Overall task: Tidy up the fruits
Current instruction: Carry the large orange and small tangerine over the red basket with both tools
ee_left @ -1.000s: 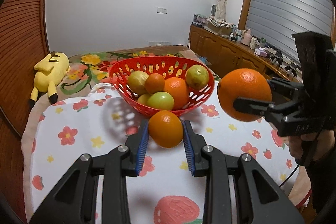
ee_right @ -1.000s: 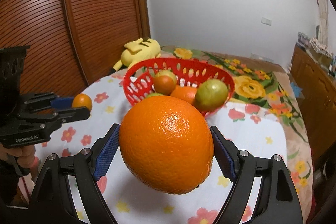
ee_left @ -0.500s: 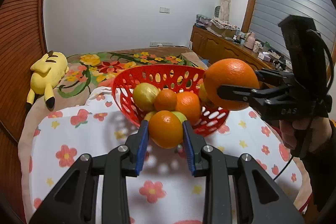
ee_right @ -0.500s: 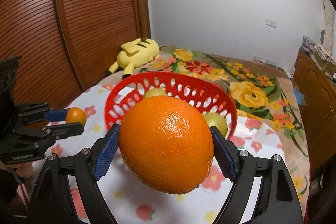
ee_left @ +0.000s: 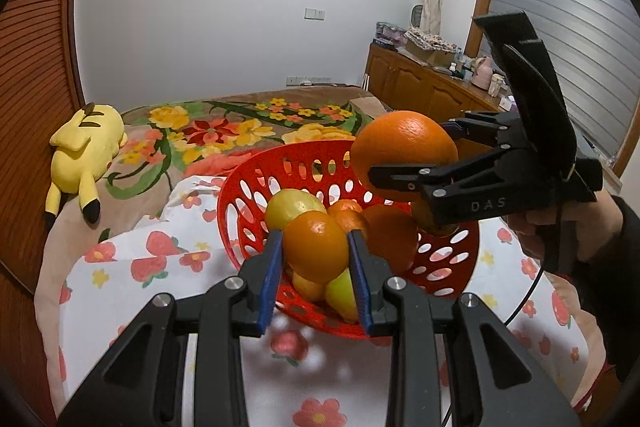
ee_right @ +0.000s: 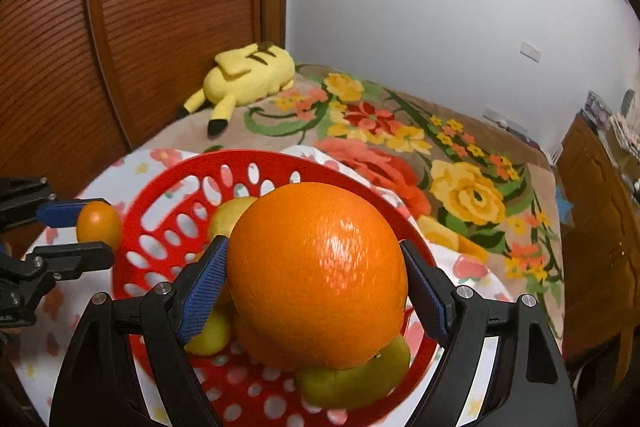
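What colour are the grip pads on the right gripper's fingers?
Blue, ribbed pads clamped on the large round orange; clearest in the right wrist view.

The left wrist view looks forward and slightly down from close range, with the red basket (ee_left: 248, 187) at 12 o'clock. The right wrist view looks steeply down from very close over the same basket (ee_right: 160, 187). Both share the yellow plush toy (ee_left: 86, 151) (ee_right: 248, 73) near 10–11 o'clock.
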`<state>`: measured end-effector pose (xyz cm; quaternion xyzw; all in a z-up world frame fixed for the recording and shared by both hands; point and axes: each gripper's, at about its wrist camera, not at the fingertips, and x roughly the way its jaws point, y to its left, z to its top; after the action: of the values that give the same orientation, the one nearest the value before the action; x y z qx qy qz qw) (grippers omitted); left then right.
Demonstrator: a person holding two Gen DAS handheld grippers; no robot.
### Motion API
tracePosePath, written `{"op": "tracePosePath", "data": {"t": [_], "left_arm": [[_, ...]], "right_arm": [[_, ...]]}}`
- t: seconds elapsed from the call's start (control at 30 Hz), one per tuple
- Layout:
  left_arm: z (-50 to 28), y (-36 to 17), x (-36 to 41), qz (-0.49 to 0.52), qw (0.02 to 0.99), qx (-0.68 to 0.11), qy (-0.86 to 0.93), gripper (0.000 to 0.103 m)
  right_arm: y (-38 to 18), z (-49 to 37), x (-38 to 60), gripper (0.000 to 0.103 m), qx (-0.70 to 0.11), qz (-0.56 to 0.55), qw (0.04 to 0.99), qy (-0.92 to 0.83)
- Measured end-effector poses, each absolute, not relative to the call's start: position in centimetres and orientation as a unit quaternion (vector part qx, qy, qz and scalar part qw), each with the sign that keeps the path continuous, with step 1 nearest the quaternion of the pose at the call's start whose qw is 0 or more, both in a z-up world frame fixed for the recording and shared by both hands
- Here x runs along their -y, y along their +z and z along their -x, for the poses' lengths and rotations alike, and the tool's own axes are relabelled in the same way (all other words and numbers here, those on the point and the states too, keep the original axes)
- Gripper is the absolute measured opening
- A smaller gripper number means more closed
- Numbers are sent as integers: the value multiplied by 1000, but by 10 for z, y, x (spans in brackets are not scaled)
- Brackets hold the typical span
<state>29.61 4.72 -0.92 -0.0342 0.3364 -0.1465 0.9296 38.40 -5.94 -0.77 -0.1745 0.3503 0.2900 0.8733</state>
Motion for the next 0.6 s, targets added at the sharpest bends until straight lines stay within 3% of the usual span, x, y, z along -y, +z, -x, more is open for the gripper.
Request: {"op": "tracePosePath", "data": {"t": [0.6], "left_arm": [[-316,-23,-48,39,922,-351,-159,30]], "right_arm": [[-33,-428,41,86,-424,188,843,274]]}}
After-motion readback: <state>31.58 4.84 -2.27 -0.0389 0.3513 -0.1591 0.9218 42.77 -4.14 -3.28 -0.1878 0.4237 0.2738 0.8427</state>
